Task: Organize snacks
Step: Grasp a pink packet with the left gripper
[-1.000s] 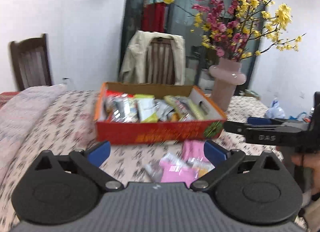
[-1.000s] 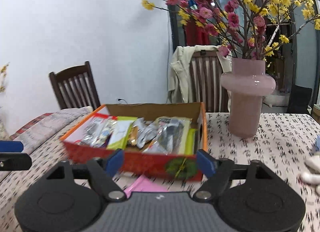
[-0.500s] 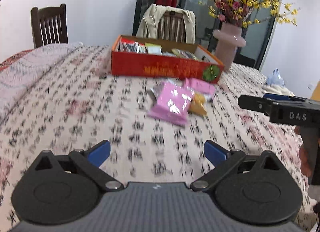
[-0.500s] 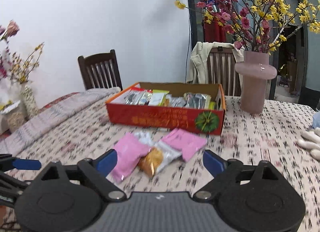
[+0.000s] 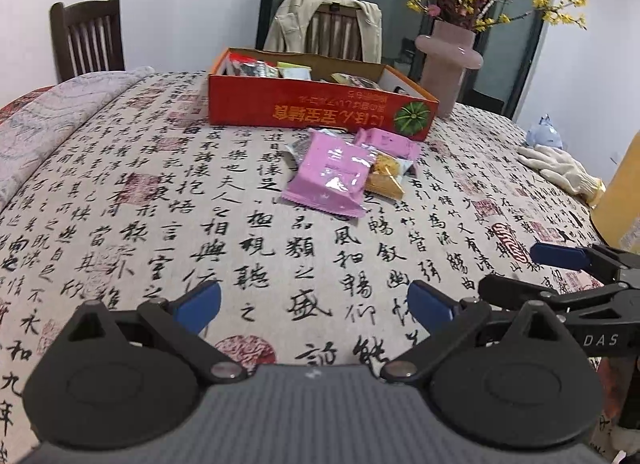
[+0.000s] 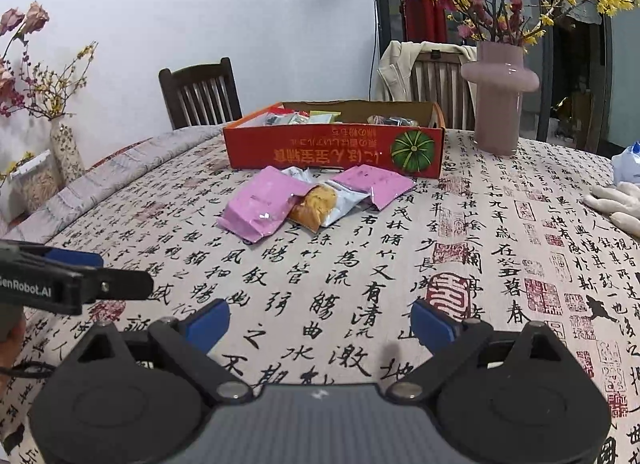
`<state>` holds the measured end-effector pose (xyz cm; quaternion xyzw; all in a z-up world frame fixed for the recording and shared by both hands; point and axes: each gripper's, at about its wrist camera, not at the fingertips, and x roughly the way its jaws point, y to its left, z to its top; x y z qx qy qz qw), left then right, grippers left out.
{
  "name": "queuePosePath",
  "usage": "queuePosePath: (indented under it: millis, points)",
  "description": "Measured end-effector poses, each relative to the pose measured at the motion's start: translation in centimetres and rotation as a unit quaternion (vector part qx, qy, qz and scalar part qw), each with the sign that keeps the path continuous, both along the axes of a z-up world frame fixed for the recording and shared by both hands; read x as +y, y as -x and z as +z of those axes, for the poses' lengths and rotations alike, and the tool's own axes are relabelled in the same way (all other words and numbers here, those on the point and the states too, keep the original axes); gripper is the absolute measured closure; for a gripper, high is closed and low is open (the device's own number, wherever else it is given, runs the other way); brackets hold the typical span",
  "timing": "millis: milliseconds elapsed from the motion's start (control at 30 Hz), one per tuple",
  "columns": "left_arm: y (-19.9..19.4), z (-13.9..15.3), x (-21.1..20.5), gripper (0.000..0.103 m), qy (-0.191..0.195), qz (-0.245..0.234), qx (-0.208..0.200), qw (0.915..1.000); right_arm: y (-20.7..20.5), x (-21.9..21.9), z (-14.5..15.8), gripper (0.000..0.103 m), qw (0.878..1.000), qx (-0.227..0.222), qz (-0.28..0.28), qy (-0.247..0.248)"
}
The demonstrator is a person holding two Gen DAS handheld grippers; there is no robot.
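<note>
Both claws spread, nothing between the fingers: left gripper [image 5: 314, 304] and right gripper [image 6: 320, 318], each low over the near part of the table, well short of the snacks.

Snack pile, middle of the table, just in front of the box:
- large pink packet [image 6: 262, 208], nearest, on the left of the pile.
- clear packet with an orange-yellow snack [image 6: 320, 204], its left edge tucked against the large pink one.
- second pink packet [image 6: 376, 184], on the right, close to the box.
- silver wrapper [image 6: 296, 174], partly hidden at the back.

Red cardboard box [image 6: 336, 148], open top, beyond the pile, with more packets inside.

Surroundings: tablecloth [image 6: 360, 284] printed with black characters and red seals; pink vase [image 6: 500, 96] of flowering branches, far right of the box; white glove [image 5: 560, 168] at the right edge; two wooden chairs behind, one draped with a pale jacket [image 5: 324, 20].
</note>
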<state>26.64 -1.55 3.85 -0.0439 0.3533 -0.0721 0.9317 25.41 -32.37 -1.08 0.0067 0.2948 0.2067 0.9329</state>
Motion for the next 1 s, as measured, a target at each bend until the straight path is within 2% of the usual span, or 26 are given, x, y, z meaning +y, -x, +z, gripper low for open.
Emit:
queuePosePath:
  millis: [133,300,467,567,600,633,700,733,800,900,1000]
  points:
    - [-1.2,0.1,-0.3,0.002,-0.003,-0.002,-0.001,1.0000,-0.6,0.1,-0.1,0.006,1.000,0.005,0.007,0.000]
    - [-4.3,0.5,-0.8,0.002,-0.029,-0.005,-0.015,0.9995,-1.7,-0.2,0.0,0.006,1.000,0.008,0.004,0.002]
    - [-8.0,0.6,-1.8,0.004,-0.036,-0.034,-0.024,0.9985,-3.3,-0.8,0.2,0.006,1.000,0.009,-0.006,0.004]
    - [-10.5,0.4,-2.7,0.014,-0.051,-0.042,-0.031,0.9973,-4.3,-1.1,0.2,0.007,1.000,0.011,-0.014,0.007]
    - [-11.4,0.2,-3.0,0.020,-0.055,-0.051,-0.031,0.9967,-4.6,-1.2,0.2,0.007,1.000,0.012,-0.017,0.007]
    - [-12.4,0.0,-3.3,0.027,-0.058,-0.063,-0.025,0.9960,-4.9,-1.3,0.3,0.008,1.000,0.013,-0.020,0.007]
    - [-13.9,-0.5,-3.8,0.032,-0.059,-0.079,-0.013,0.9951,-5.5,-1.5,0.5,0.009,1.000,0.012,-0.027,0.004]
    - [-14.5,-0.8,-3.9,0.041,-0.058,-0.083,-0.005,0.9949,-5.8,-1.7,0.6,0.009,0.999,0.012,-0.031,0.000]
    - [-15.4,-1.2,-3.7,0.041,-0.050,-0.086,0.005,0.9950,-6.5,-1.9,1.0,0.010,0.999,0.012,-0.036,-0.011]
    - [-14.9,-1.0,-3.0,0.042,-0.036,-0.097,-0.006,0.9946,-7.6,-1.9,1.4,0.011,0.999,0.015,-0.037,-0.023]
    - [-14.1,-0.2,-1.8,0.042,-0.019,-0.085,-0.022,0.9960,-8.9,-1.3,1.4,0.011,0.998,0.024,-0.031,-0.043]
